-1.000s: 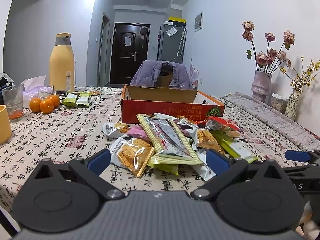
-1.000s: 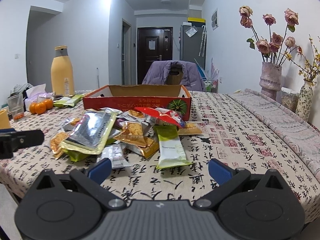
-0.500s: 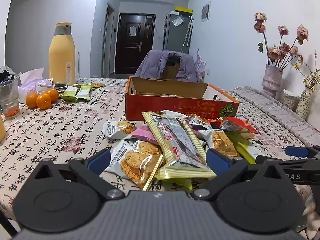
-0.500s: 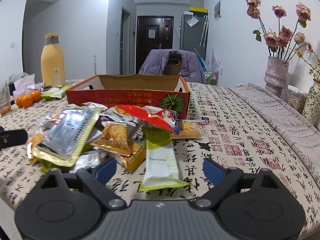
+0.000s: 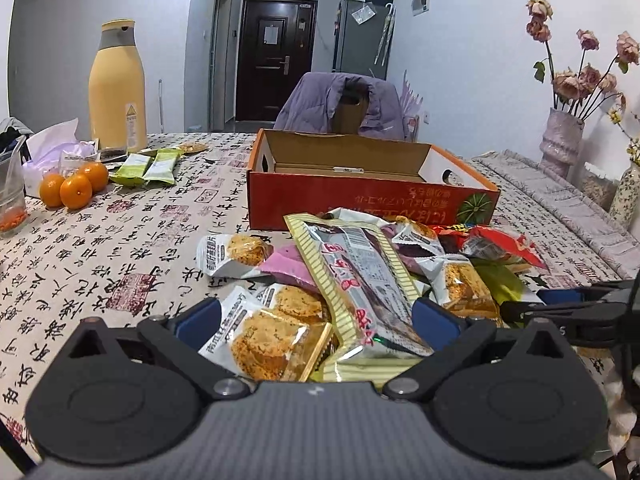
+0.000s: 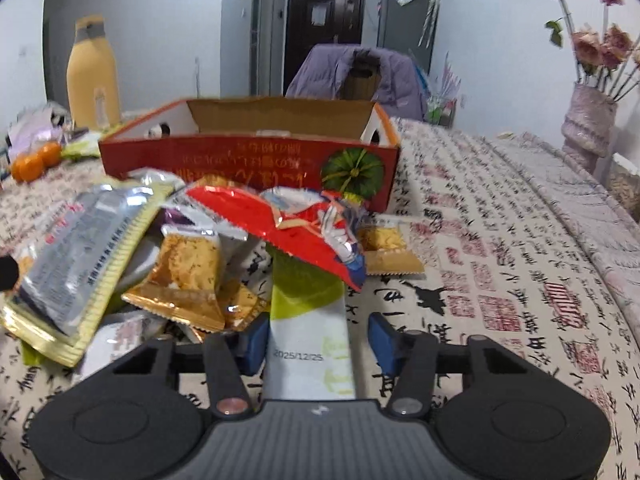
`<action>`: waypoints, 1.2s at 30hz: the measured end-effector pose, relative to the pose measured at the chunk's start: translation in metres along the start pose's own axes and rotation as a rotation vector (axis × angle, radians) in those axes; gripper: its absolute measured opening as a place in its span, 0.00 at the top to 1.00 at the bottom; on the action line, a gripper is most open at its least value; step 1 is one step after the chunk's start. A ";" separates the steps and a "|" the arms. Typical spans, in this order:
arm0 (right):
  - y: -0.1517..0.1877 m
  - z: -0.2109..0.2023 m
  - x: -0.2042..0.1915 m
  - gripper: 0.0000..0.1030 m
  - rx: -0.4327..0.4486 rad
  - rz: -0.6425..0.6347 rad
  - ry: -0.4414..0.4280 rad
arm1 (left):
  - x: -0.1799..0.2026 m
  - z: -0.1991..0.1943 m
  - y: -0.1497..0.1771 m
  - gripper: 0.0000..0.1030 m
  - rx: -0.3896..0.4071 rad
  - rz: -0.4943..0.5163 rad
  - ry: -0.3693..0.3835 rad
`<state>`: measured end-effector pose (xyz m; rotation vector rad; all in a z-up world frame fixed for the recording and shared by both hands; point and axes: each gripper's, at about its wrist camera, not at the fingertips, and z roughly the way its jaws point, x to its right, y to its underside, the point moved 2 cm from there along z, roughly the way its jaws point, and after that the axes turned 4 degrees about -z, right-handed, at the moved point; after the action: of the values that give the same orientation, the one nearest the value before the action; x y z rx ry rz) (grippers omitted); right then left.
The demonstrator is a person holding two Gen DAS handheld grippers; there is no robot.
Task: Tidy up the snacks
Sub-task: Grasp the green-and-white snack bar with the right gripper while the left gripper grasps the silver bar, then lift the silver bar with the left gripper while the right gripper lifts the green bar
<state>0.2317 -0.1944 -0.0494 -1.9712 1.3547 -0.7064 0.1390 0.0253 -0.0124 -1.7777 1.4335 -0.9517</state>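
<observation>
A heap of snack packets lies on the patterned tablecloth in front of an open red cardboard box (image 5: 360, 204). My left gripper (image 5: 316, 316) is open wide and low over the near side of the heap. A biscuit packet (image 5: 272, 332) and a long yellow-and-silver packet (image 5: 360, 276) lie between its fingers, unpressed. My right gripper (image 6: 318, 340) is closing around a flat green-and-white packet (image 6: 308, 320), whose far end lies under a red packet (image 6: 296, 228). A small gap still shows at the right pad (image 6: 380, 340). In the left wrist view the right gripper (image 5: 532, 300) reaches in from the right.
At the far left stand a tall yellow bottle (image 5: 117, 88), three oranges (image 5: 72, 190), two green packets (image 5: 150, 166) and a glass (image 5: 10, 200). Behind the box is a chair with a purple jacket (image 5: 340, 104). Flower vases (image 5: 560, 140) stand on a grey runner at the right.
Both grippers have moved forward and lower toward the heap. The right jaws went from wide open to narrow, either side of the green-and-white packet. The left jaws kept their width.
</observation>
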 end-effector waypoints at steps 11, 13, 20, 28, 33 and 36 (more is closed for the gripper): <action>0.014 -0.028 0.002 0.66 0.106 0.044 -0.024 | 0.020 0.021 -0.011 0.00 -0.047 0.030 -0.004; 0.018 -0.038 0.005 0.67 0.133 0.079 -0.042 | 0.026 0.026 -0.008 0.00 -0.069 0.034 -0.010; 0.017 -0.071 0.015 0.67 0.250 0.107 -0.069 | 0.051 0.031 -0.012 0.00 -0.067 0.058 -0.070; 0.013 -0.084 0.041 0.67 0.300 0.144 -0.042 | 0.063 0.053 -0.012 0.00 -0.123 0.025 -0.183; 0.010 -0.090 0.055 0.67 0.328 0.157 -0.023 | 0.067 0.061 -0.012 0.00 -0.146 0.026 -0.234; 0.008 -0.091 0.062 0.67 0.335 0.165 -0.014 | 0.073 0.063 -0.010 0.00 -0.153 0.037 -0.247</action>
<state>0.1811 -0.2735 0.0088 -1.5801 1.2794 -0.7823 0.2077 -0.0413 -0.0265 -1.8975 1.4045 -0.5922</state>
